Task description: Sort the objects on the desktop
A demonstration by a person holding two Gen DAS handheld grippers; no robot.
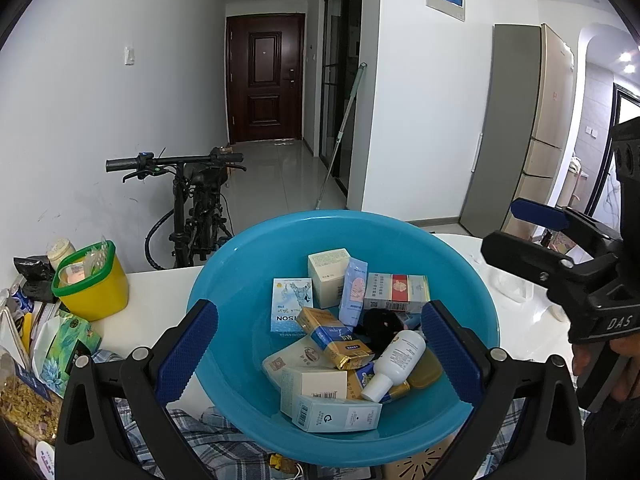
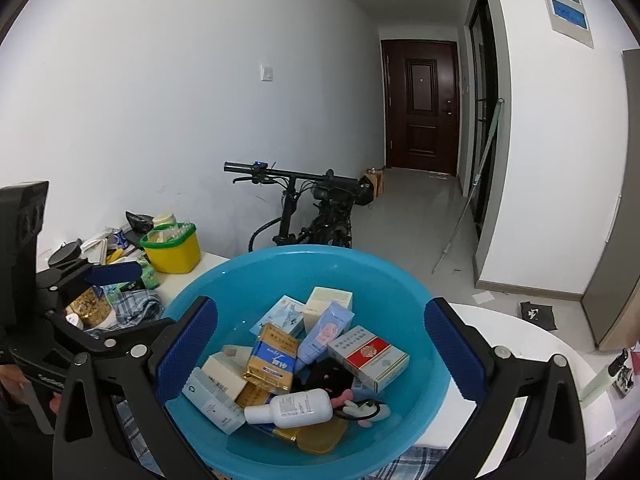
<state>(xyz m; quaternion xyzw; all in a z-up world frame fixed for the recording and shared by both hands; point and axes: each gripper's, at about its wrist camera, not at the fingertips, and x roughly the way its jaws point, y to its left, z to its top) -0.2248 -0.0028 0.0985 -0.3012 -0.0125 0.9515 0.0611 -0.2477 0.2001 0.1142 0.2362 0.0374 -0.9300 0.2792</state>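
A blue basin (image 1: 248, 264) full of small items is seen on the white table (image 1: 160, 292), near its front edge, partly over a plaid cloth (image 1: 224, 436). Inside are packed boxes, incl. a gold-blue box (image 1: 336, 336), a red-white box (image 1: 396, 292) and a white bottle (image 1: 396, 364) lying on its side. L gripper (image 1: 320, 344) and R gripper (image 2: 320, 344) are both held above the basin w/ jaws spread wide, nothing gripped. A yellow tub (image 1: 94, 284) w/ green rim is set toward the table's back-left corner.

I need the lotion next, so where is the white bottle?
The white bottle lies on its side in the blue basin, near the front of the pile, beside the black hair tie and over the amber soap case.
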